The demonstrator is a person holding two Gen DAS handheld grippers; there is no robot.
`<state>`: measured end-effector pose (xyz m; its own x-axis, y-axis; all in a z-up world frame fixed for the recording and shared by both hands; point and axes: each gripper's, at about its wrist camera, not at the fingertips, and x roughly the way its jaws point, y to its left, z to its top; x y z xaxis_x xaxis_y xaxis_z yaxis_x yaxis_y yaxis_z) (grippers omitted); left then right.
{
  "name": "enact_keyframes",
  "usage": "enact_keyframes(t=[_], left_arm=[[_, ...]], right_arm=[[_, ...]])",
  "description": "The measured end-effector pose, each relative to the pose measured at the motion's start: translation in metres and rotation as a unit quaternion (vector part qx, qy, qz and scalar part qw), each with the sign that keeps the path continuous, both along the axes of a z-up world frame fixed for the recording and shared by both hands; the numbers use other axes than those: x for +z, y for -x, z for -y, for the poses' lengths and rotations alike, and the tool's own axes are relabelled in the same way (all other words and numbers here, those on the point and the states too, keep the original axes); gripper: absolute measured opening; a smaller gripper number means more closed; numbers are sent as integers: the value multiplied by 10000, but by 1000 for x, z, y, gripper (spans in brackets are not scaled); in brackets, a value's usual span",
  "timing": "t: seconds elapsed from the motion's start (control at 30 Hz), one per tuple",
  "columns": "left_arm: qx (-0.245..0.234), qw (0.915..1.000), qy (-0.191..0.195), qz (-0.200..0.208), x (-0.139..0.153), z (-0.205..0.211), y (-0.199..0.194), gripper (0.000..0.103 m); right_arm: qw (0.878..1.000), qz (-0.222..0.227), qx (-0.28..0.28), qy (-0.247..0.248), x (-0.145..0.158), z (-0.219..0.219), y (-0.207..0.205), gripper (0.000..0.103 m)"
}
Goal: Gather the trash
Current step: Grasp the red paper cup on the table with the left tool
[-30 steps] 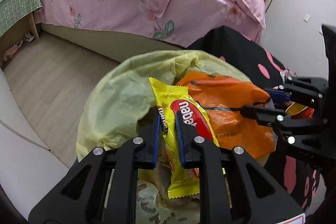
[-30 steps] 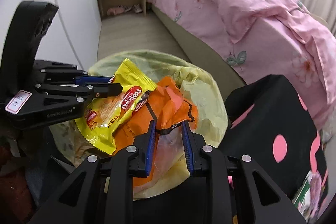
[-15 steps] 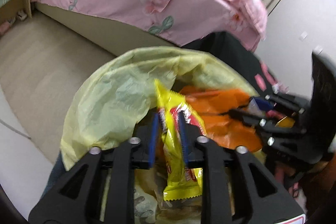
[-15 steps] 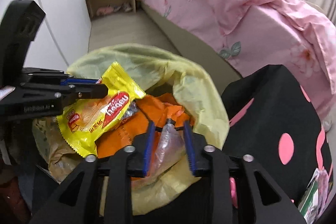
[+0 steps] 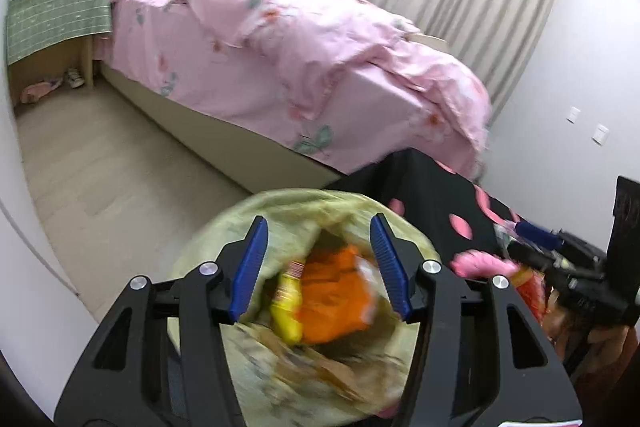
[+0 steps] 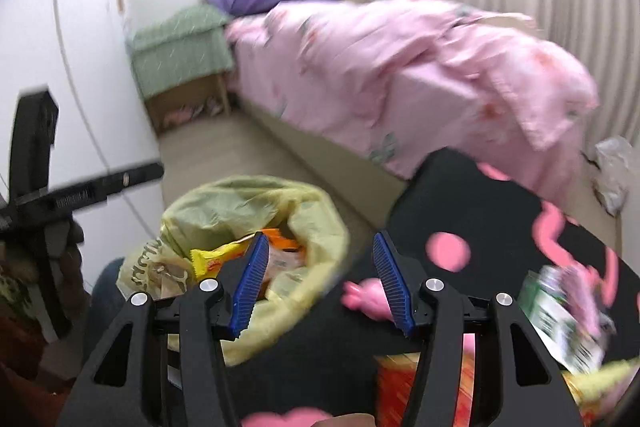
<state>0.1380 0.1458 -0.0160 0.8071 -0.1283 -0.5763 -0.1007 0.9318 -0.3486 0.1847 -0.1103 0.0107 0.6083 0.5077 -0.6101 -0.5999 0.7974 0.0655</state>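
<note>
A yellow-green trash bag (image 5: pixel 224 239) stands open on the floor; it also shows in the right wrist view (image 6: pixel 240 199). Inside lie a yellow snack wrapper (image 5: pixel 286 311) and an orange bag (image 5: pixel 332 303). My left gripper (image 5: pixel 320 263) is open and empty above the bag's mouth. My right gripper (image 6: pixel 318 279) is open and empty, over the bag's right rim and the black pink-dotted table (image 6: pixel 460 203). More wrappers (image 6: pixel 560 311) lie on that table at the right.
A bed with a pink quilt (image 5: pixel 300 39) fills the back. A green-covered nightstand (image 5: pixel 52 11) stands at the far left. Wood floor (image 5: pixel 100 163) runs between bed and wall. A crumpled white bag (image 6: pixel 612 167) lies by the curtain.
Both grippers opened and let go: the yellow wrapper and the orange bag dropped into the trash bag. Both grippers rose and pulled back; the right one swung toward the table.
</note>
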Motion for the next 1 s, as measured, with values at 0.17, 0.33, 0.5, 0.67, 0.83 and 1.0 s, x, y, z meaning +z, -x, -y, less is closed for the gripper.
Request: enact_keyframes(t=[0.17,0.33,0.5,0.67,0.83,1.0], left_arm=[[-589,9980,209,3,4,48,4,51],[-1358,9898,352,-245,-3,109,-4,51],[-1964,9743,905,-626,-8,153,-15,51],[-2028,9685,1122,-905,-9,191,-41,58],[-1670,9747,927,-1160,-18,211,-71,58],[-1708,9690,1166,-1351,-30,211,-81,62]], right_arm=[[9960,493,-740,45,19,77,35,52],[9909,443,-1268,115,9,150,67,52],[9871,258,-1581,-61,-11,199,93,52],[9862,230,-1635,-127,-30,217,109,52],[9848,275,-1713,-67,-45,224,115,52],[9889,-76,-1467,-205,-64,221,116,54]])
